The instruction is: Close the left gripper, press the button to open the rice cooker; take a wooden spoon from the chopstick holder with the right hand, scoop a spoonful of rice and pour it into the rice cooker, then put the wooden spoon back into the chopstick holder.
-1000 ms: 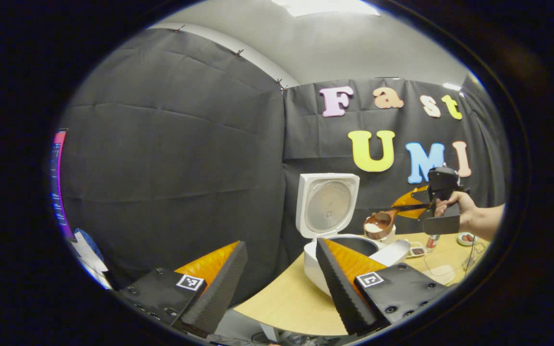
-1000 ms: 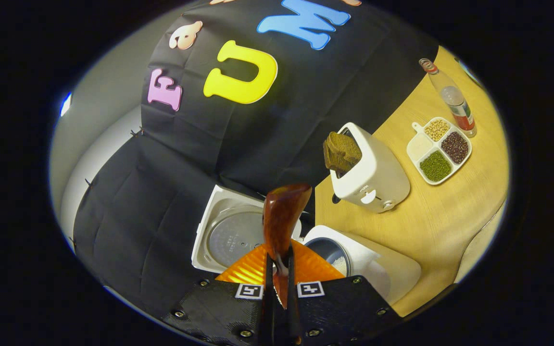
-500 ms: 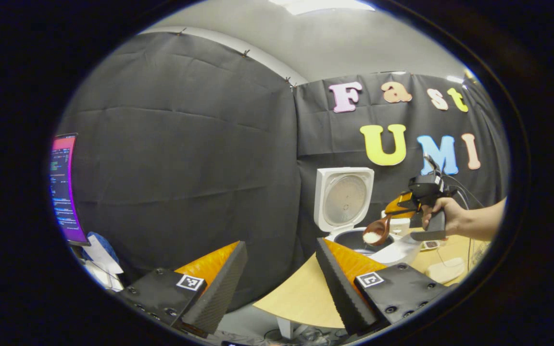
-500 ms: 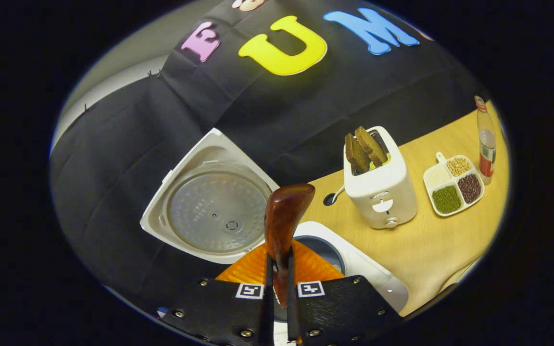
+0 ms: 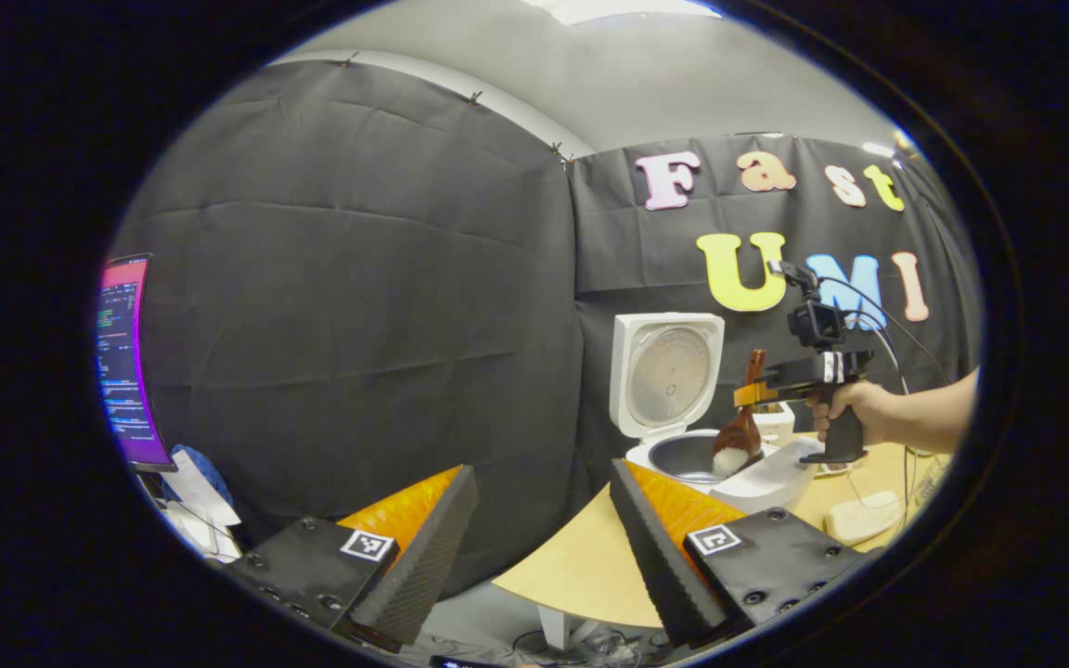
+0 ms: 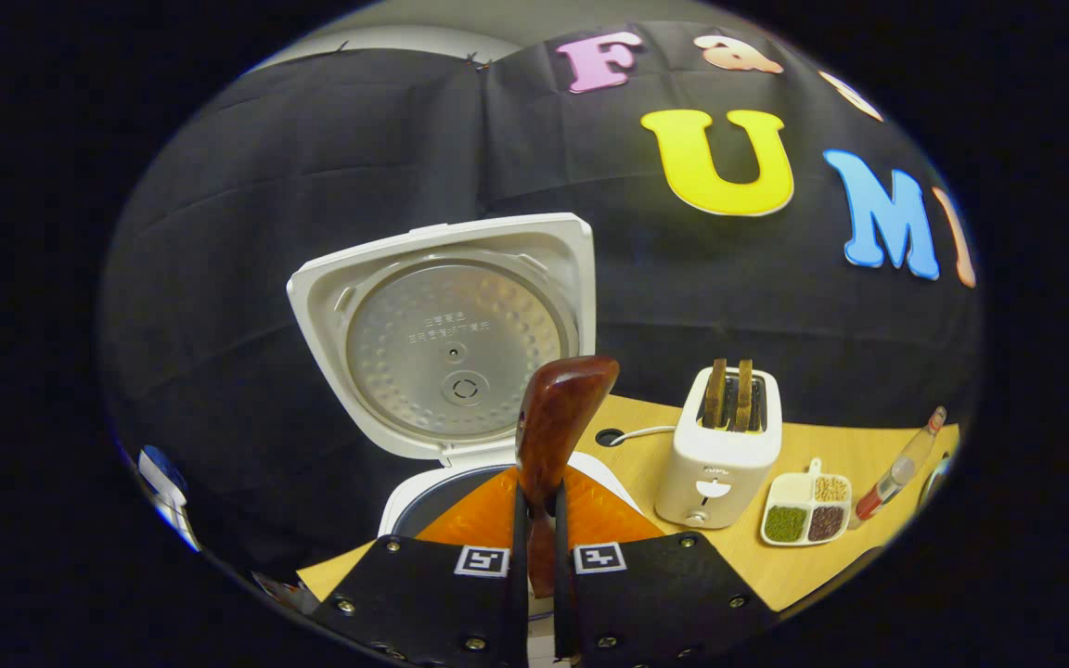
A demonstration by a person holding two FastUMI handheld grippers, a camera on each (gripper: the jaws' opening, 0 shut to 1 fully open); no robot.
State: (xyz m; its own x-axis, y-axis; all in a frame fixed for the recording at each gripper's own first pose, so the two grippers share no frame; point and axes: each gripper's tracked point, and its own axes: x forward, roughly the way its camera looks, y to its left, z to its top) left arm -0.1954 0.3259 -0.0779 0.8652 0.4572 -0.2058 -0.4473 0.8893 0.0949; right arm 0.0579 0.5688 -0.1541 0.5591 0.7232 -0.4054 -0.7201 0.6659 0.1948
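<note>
left gripper [image 5: 544, 543] hung with its jaws wide apart, holding nothing, off the near edge of the table [image 5: 572, 575]. rice cooker [image 5: 683, 408] sat on the table with lid up. in the left gripper view the right gripper [image 5: 753, 394], held by a hand [image 5: 855, 413], was above the cooker's pot. wooden spoon [image 5: 740, 431] pointed bowl-down over the pot, white rice [image 5: 729, 461] at its tip. in the right gripper view right gripper [image 6: 535, 547] was clamped on the wooden spoon [image 6: 555, 436], fingers pressing both sides. open cooker lid [image 6: 449, 336] was behind it, toaster [image 6: 722, 445] and divided dish [image 6: 808, 515] off to the right. chopstick holder couldn't be made out.
</note>
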